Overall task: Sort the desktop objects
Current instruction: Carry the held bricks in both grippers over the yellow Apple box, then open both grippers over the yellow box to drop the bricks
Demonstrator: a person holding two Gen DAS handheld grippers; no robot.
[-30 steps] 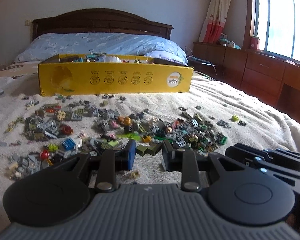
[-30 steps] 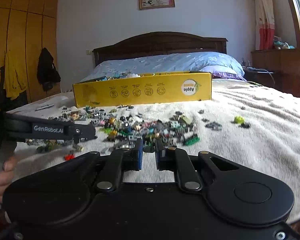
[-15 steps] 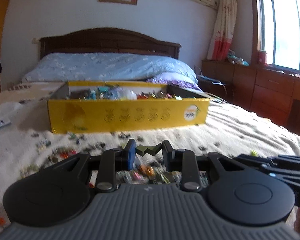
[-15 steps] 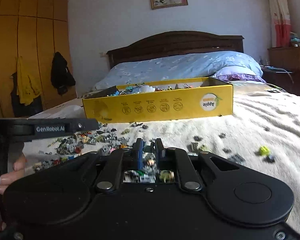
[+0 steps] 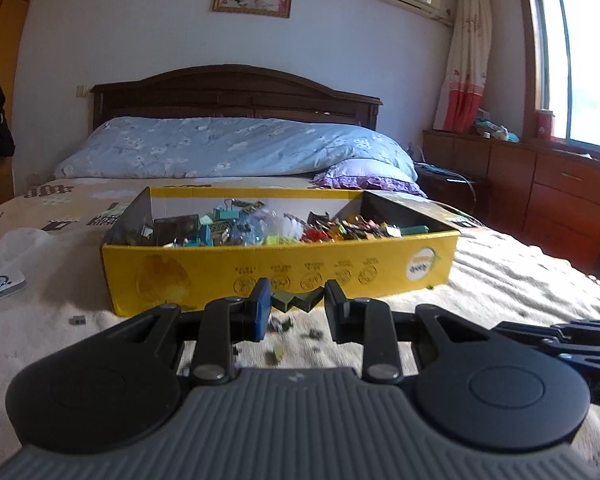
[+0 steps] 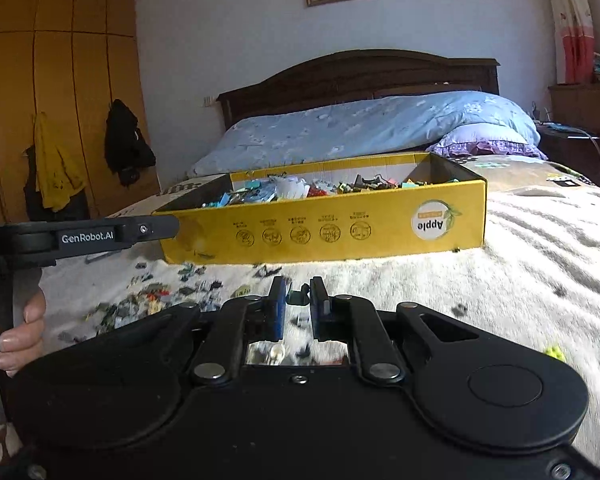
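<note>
My left gripper point(image 5: 297, 300) is shut on a dark olive-green toy piece point(image 5: 296, 301), held in the air just short of the front wall of the yellow cardboard box point(image 5: 284, 264). The box holds several small coloured toy parts point(image 5: 268, 226). My right gripper point(image 6: 299, 296) is shut on a small dark green piece point(image 6: 298, 296) and hangs above the blanket, a little before the same yellow box point(image 6: 324, 228). Loose toy pieces point(image 6: 148, 300) lie scattered on the blanket to the lower left. The left gripper's arm point(image 6: 80, 236) reaches in from the left edge of the right wrist view.
The box lies across a bed with a cream blanket point(image 5: 520, 280), a blue duvet point(image 5: 236, 148) and a dark headboard behind it. A white device point(image 5: 0, 284) lies at the left. A person's hand point(image 6: 16, 332) holds the left gripper's grip. Wooden cabinets point(image 5: 540, 184) stand at the right.
Both grippers have risen and moved forward from the scattered pile towards the yellow box, each keeping its piece. The box now looms larger and its contents show.
</note>
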